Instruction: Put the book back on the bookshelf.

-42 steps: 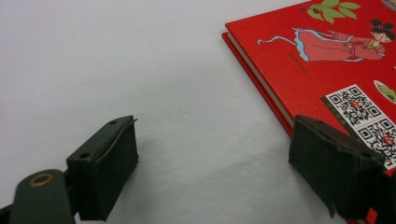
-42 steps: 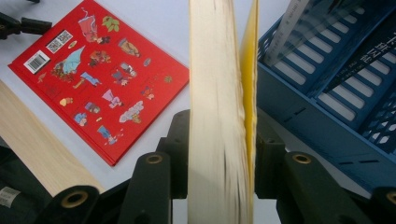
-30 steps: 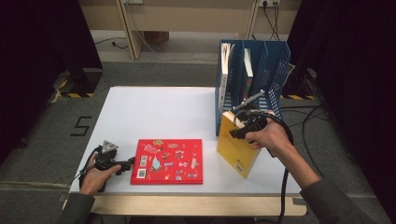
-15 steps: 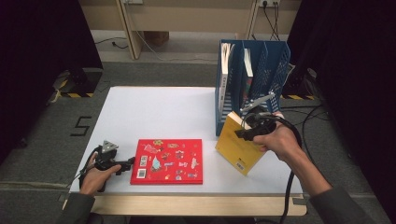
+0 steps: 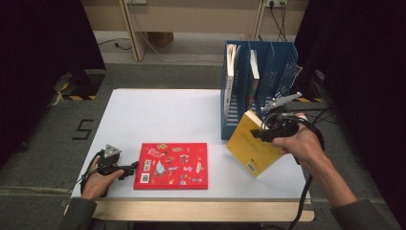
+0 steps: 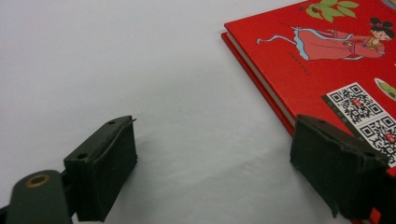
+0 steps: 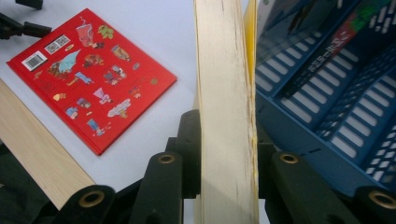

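While the right gripper (image 5: 269,130) pinches the yellow book (image 5: 251,143), the blue rack (image 5: 256,86) stands just behind.

The book (image 5: 171,165) lying flat near the left is bright red, scattered with small multicoloured cartoon figures — plus 2 black-and-white QR codes and a barcode on white patches. The book (image 5: 250,145) held at the right has a yellow cover with a small white barcode patch; its page edges are cream. The file rack (image 5: 258,81) at the far right is blue — a slotted, mesh-like pattern. The table (image 5: 158,115) is white with a pale wood near edge. Both grippers' jaws are black.
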{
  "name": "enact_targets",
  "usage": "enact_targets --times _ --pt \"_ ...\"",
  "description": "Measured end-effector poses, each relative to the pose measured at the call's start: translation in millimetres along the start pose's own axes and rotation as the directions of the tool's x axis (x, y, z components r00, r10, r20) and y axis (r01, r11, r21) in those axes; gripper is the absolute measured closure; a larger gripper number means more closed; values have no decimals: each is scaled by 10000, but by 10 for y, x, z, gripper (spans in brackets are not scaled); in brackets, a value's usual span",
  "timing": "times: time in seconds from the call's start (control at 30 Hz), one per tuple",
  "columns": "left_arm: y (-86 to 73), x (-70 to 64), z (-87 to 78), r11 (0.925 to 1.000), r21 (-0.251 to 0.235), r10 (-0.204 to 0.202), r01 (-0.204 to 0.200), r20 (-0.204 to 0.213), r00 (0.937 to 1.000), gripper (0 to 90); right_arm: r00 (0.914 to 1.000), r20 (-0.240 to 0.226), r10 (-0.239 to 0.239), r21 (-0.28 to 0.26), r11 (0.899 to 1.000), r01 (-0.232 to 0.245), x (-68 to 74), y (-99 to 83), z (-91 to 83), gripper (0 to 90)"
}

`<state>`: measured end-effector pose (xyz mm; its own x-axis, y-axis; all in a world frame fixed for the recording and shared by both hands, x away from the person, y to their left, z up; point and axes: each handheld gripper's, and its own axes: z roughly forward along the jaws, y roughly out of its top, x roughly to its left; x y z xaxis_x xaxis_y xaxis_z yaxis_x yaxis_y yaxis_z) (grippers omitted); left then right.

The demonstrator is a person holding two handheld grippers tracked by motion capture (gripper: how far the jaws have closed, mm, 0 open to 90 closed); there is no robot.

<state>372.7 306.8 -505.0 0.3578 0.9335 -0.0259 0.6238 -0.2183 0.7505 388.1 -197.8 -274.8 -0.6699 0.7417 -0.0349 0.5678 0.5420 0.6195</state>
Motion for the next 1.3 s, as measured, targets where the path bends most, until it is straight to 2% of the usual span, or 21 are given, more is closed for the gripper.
enact_targets --times 0.37,0.8,1.1,1.17,1.3 --pt "-1 0 1 10000 -1 -12 12 4 10000 134 9977 587 350 -197 9992 -339 -157 -7 -278 741" --pt "-1 -1 1 10000 -2 -10 10 -2 10000 134 9896 1163 844 -593 9952 -779 -372 93 -567 740" --pt "0 0 2 10000 5 -1 1 -4 10000 133 9725 1930 1303 -827 9898 -1162 -623 247 -703 740" --pt "0 -2 2 10000 1 -2 2 -8 10000 133 9682 2048 1435 -959 9874 -1260 -672 303 -710 740" --pt "0 -2 1 10000 -1 2 -2 -16 10000 133 9594 2386 1504 -854 9874 -1335 -771 420 -671 739"
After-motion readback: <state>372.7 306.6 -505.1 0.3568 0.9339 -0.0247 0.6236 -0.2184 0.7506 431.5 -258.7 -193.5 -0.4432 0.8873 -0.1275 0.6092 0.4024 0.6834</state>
